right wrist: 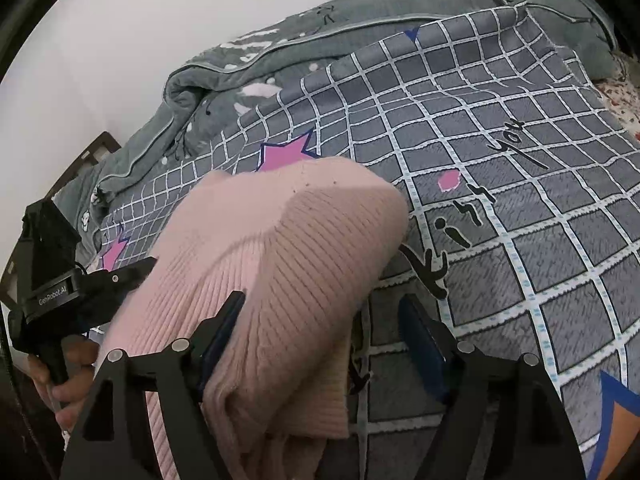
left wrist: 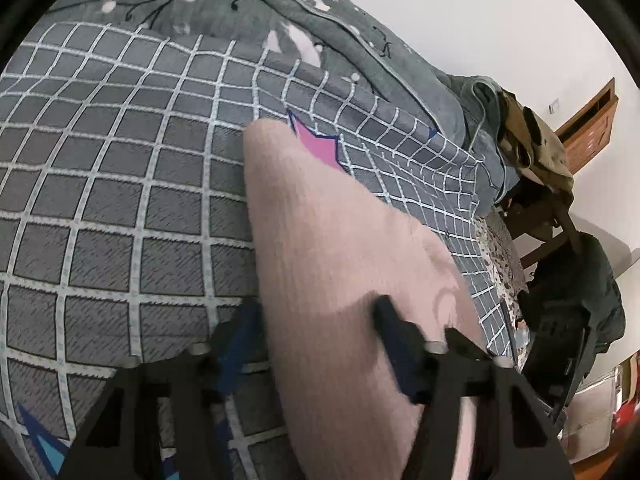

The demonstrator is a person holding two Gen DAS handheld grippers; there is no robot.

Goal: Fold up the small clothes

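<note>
Pink ribbed knit sweater [right wrist: 276,264] lies folded on a grey checked blanket [left wrist: 120,184]; left gripper [left wrist: 316,320] and right gripper [right wrist: 320,312] straddle it, jaws spread.

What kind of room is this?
Probably a bedroom. A checked grey bedspread covers a bed, a rumpled grey quilt is heaped behind it, and a pink knitted sweater lies on top.

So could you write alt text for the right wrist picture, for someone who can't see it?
A folded pink knit sweater lies on a grey checked bedspread between the open black fingers of the right claw. At the left edge a hand holds the left claw against the sweater; a rumpled grey quilt lies behind.
</note>
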